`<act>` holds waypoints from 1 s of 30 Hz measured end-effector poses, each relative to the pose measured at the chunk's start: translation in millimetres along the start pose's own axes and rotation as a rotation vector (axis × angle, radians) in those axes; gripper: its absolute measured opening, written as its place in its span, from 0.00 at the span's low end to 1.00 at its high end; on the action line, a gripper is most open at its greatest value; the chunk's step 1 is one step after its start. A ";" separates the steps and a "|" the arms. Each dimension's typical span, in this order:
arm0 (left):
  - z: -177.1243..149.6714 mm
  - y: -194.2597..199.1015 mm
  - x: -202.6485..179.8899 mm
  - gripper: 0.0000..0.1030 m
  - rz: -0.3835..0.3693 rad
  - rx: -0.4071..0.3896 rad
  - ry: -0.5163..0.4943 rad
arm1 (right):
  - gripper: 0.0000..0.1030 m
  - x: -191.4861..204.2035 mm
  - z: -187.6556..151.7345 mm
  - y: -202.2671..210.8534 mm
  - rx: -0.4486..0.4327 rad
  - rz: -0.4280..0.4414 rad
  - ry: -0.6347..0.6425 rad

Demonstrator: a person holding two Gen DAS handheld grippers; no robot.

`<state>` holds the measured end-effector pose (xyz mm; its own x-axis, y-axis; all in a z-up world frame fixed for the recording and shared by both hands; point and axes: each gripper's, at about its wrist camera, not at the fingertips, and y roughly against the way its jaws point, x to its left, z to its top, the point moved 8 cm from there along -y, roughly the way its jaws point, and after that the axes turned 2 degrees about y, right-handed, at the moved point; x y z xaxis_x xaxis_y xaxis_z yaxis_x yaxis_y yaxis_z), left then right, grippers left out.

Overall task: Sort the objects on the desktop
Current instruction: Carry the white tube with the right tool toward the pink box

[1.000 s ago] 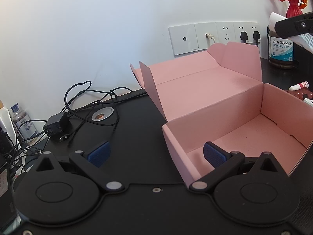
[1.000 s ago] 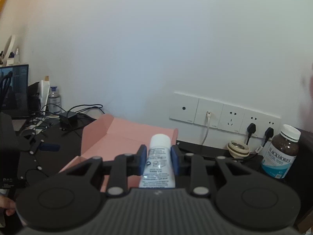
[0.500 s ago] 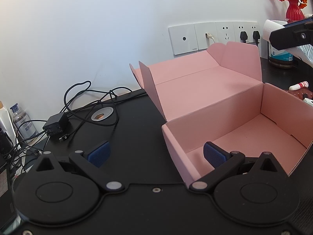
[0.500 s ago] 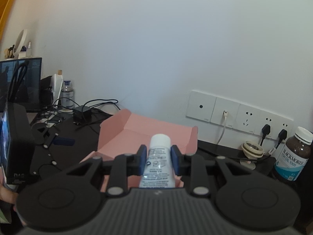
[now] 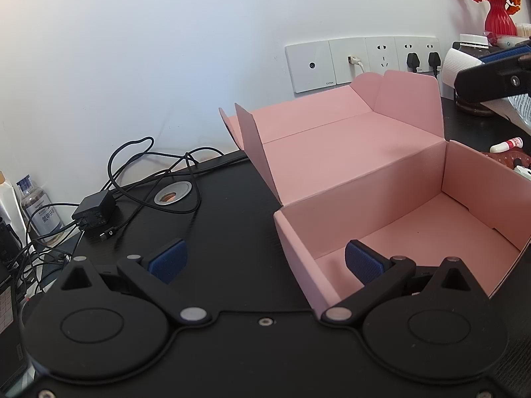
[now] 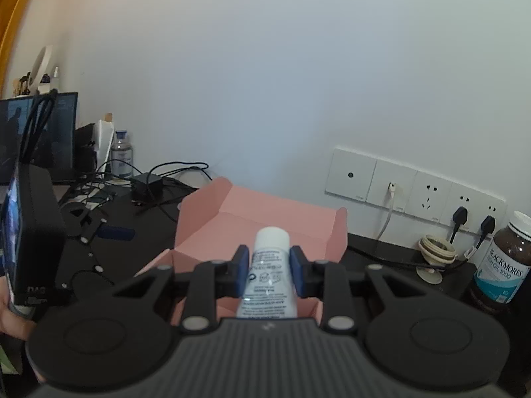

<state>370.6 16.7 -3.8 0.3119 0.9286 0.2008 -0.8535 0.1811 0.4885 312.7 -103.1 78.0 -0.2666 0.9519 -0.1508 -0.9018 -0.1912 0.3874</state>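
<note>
An open pink cardboard box (image 5: pixel 381 172) stands on the black desk (image 5: pixel 215 225), its lid flaps folded back toward the wall. My left gripper (image 5: pixel 265 260) is open and straddles the box's near left wall, one blue pad inside and one outside. My right gripper (image 6: pixel 269 267) is shut on a white tube (image 6: pixel 269 255) with its cap pointing forward, held above the near edge of the pink box (image 6: pixel 252 225). In the left wrist view the tube's cap (image 5: pixel 456 64) and a black finger (image 5: pixel 494 78) show at the upper right, beyond the box's far right corner.
A brown fish-oil bottle (image 6: pixel 501 265) stands at the right under the wall sockets (image 5: pixel 365 59). Cables and a black adapter (image 5: pixel 94 210) lie left of the box. A small white-and-red tube (image 5: pixel 506 144) lies right of it. A red vase of orange flowers (image 5: pixel 497 13) and a monitor (image 6: pixel 36 136) stand further off.
My right gripper, still shut on the tube, has shifted a little left toward the box and now hides the fish-oil bottle in the left wrist view. The left gripper has not moved.
</note>
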 end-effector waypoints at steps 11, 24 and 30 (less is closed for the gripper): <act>-0.4 0.4 -0.5 1.00 0.000 0.000 0.000 | 0.25 3.3 -4.9 -1.8 0.010 0.011 0.001; -0.4 0.3 -0.7 1.00 0.000 0.000 0.000 | 0.25 7.7 -11.8 -7.9 0.029 0.019 0.005; -0.6 0.3 -0.6 1.00 0.000 -0.001 0.000 | 0.25 7.3 -15.8 -12.1 0.039 0.020 -0.005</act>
<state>369.9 16.4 -4.3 0.3123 0.9284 0.2011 -0.8538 0.1816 0.4879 316.3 -97.6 57.9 -0.2825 0.9492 -0.1386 -0.8825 -0.2006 0.4253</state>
